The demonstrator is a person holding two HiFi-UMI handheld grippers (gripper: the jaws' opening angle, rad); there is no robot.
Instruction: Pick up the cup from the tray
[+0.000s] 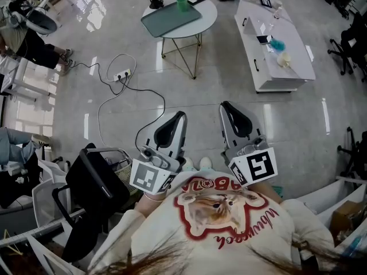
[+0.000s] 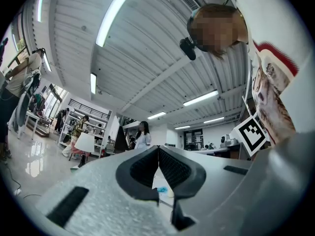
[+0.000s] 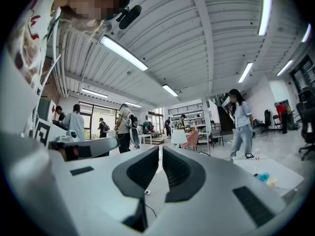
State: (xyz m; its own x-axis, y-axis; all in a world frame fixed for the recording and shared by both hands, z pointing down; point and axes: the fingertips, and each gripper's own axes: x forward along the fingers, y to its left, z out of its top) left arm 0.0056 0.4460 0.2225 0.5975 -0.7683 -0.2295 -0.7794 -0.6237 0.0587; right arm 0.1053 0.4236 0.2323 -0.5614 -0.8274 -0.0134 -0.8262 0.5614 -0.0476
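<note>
A green cup stands at the far edge of a grey-green tray on a round white table, far across the floor in the head view. My left gripper and right gripper are held side by side close to the person's chest, well short of that table. In the left gripper view the left gripper has its jaws together at the tips with nothing between them. The right gripper is likewise shut and empty. Neither gripper view shows the cup or the tray.
A long white bench with a blue item and small objects stands right of the round table. A power strip with a black cable lies on the glossy floor. A black chair is close at the left. People stand around the room.
</note>
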